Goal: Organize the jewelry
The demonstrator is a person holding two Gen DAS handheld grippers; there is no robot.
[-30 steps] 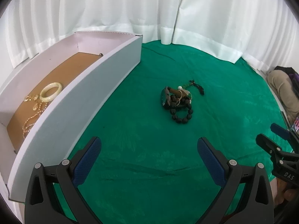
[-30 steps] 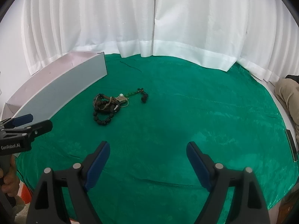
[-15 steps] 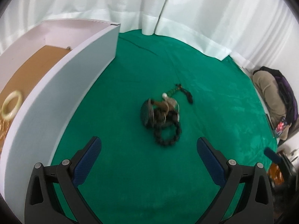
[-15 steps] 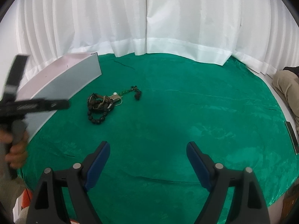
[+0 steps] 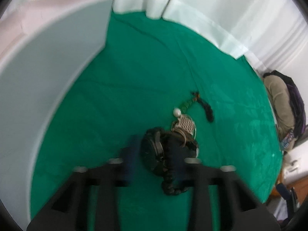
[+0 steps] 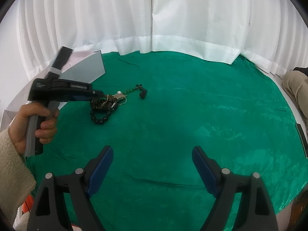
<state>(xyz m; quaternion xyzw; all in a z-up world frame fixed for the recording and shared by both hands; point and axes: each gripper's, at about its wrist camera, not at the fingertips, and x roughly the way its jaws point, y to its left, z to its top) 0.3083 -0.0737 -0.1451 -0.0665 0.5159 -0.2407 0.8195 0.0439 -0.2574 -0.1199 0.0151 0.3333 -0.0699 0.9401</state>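
Pickup step by the look of it: the left gripper has just been closing its jaws around the dark round piece in the jewelry pile, which sits toward the green cloth's left edge, near the white box. Too blurry to say whether the pads actually bite. The right gripper hangs spread wide, empty. Next it probably needs a gentle lift, since the bead bracelet looks tangled in.

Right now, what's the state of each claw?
Left claw: just been closing around the jewelry pile; grip unclear, blurred.
Right claw: open, empty.
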